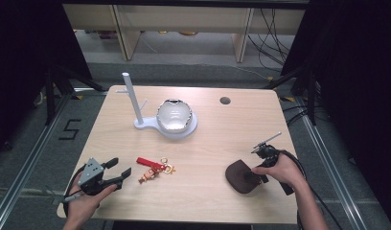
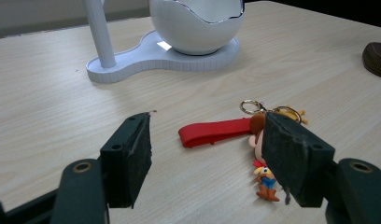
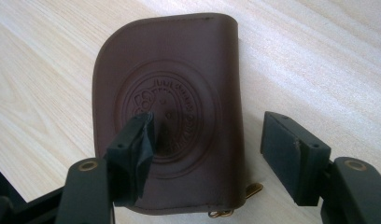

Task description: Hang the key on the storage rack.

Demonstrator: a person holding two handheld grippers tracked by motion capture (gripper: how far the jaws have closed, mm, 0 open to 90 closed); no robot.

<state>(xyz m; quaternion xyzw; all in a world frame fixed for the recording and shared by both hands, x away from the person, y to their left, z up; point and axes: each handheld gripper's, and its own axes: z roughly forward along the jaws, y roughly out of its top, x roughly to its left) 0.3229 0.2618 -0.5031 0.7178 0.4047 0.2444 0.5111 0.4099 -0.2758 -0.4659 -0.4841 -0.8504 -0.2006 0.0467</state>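
Right gripper (image 3: 205, 149) gapes over the brown pouch (image 3: 172, 93), embossed seal visible; left gripper (image 2: 207, 156) gapes at the keychain (image 2: 235, 133).

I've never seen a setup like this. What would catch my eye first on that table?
Probably the shiny white egg-shaped bowl on its white stand with a post, at the table's far middle. Nearer the person, a red-strapped keychain with a little cartoon figure lies just ahead of the open left gripper. At the near right, the open right gripper is poised over a dark brown leather pouch with an embossed round emblem.
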